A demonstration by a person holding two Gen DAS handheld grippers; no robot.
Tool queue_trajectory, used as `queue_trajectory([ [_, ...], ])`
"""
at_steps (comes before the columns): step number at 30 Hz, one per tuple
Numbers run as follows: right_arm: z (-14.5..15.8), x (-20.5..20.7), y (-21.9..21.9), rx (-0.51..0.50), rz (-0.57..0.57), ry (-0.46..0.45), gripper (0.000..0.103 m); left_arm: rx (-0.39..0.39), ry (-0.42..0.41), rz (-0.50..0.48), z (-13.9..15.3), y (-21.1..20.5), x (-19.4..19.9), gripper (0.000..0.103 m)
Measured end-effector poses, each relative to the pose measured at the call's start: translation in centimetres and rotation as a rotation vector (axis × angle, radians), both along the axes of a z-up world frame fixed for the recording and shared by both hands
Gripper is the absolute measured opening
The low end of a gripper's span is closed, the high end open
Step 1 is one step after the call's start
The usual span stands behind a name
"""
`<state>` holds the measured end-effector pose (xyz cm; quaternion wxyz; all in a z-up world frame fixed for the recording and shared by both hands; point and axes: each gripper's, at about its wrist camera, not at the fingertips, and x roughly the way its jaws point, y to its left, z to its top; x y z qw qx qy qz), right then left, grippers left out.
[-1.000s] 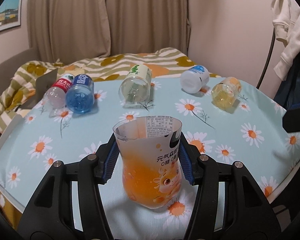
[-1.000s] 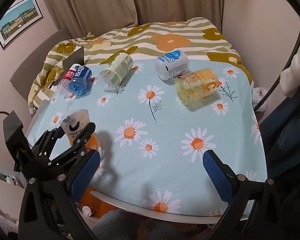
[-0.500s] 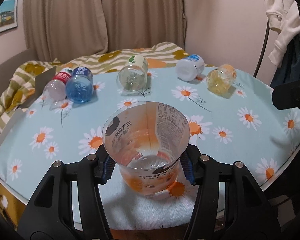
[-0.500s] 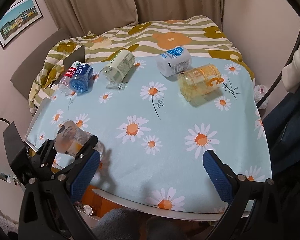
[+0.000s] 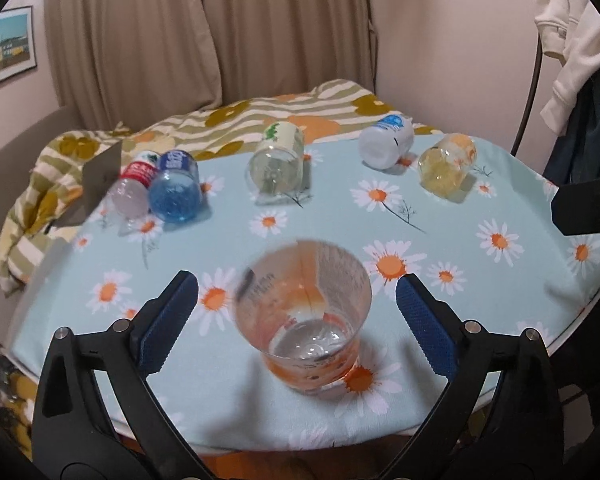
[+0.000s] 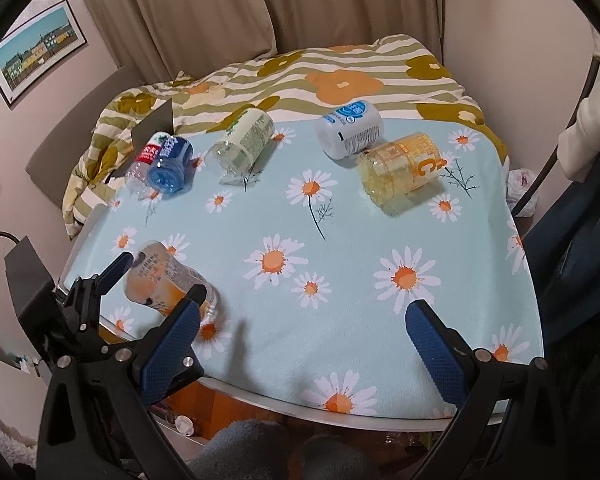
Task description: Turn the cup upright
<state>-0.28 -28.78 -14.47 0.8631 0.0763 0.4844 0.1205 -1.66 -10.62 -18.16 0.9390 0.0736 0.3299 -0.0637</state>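
Here the cup (image 5: 306, 316) is seen mouth-up near the front edge of the bench (image 5: 480, 308), blurred and tilted, between the spread fingers of the left gripper (image 5: 298, 312), which are released and not touching it. The right gripper (image 6: 304, 336) is likewise held wide apart over the cloth. Five bottles, the blue bottle (image 5: 175, 186) among them, are laid on their sides along the far edge.

1 cup (image 5: 305, 312) stands between the left tongs (image 5: 296, 316); 5 containers lie beyond them: 2 small bottles (image 5: 175, 192) (image 5: 134, 190), 3 jars (image 5: 278, 162) (image 5: 386, 142) (image 5: 446, 166).
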Motion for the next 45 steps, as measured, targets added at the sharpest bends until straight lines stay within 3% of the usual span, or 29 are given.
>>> queue_trajectory([
  [3,1.7,-0.2,-0.3,0.032,-0.011,-0.015,0.103,-0.006,0.039,0.025,3.5,0.8,-0.2,0.103],
  [9,5.6,-0.2,-0.2,-0.026,-0.013,-0.034,0.103,-0.048,0.159,0.086,9.2,3.1,-0.9,0.103],
  [17,7.7,-1.6,1.0,-0.143,-0.032,-0.024,0.103,-0.007,0.255,0.141,12.5,5.4,-1.5,0.103],
  [27,7.3,-3.5,2.3,-0.184,-0.138,0.019,0.103,-0.013,0.318,0.145,12.2,7.8,-2.6,0.103],
  [45,8.1,-4.3,3.8,-0.209,-0.188,-0.005,0.103,-0.028,0.299,0.115,12.6,9.0,-2.8,0.103],
])
